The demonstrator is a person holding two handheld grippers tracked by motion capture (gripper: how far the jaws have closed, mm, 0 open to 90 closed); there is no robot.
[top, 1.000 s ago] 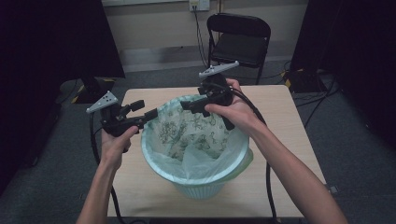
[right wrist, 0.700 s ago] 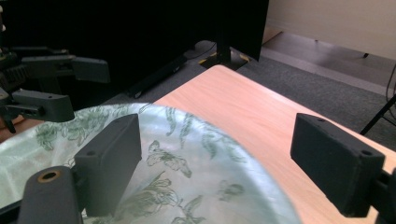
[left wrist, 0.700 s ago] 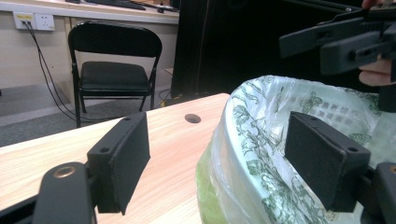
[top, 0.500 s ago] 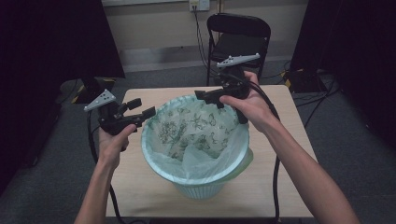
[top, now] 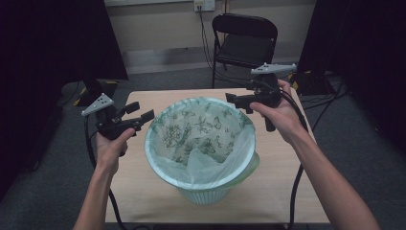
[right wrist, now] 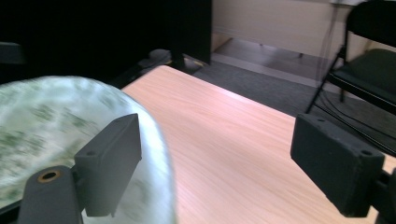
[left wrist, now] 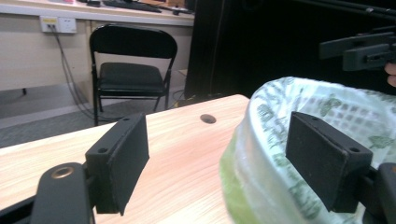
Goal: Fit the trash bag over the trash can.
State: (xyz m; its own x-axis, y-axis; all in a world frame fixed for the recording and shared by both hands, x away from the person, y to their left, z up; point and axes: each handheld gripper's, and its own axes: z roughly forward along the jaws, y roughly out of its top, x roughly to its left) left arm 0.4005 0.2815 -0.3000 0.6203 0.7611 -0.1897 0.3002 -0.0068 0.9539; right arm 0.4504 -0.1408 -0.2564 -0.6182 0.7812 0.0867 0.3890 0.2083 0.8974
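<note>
Lifted and pulled back since a second ago, the right gripper, off the bin liner and out past the far right rim. Left gripper hardly shifted, hovering at the near left rim. Both sets of fingers released, spread wide, holding nothing.

Nearest the left fingers: the liner's folded-over edge, lying between them, closer to the right-hand pad, not yet pinched. Beyond those fingers, bare tabletop, then a black folding chair well behind.

Beside the right fingers: the liner's rim curving past the left-hand pad, blurred, apart from both pads. Farther on, tabletop, then floor.

Waste bin mid-tabletop, liner draped over its rim, one loose fold sagging inside.

Likely step: smoothing or re-seating the liner. Best done by closing on film only, not the hard rim, and working both sides evenly to avoid tipping the bin.
</note>
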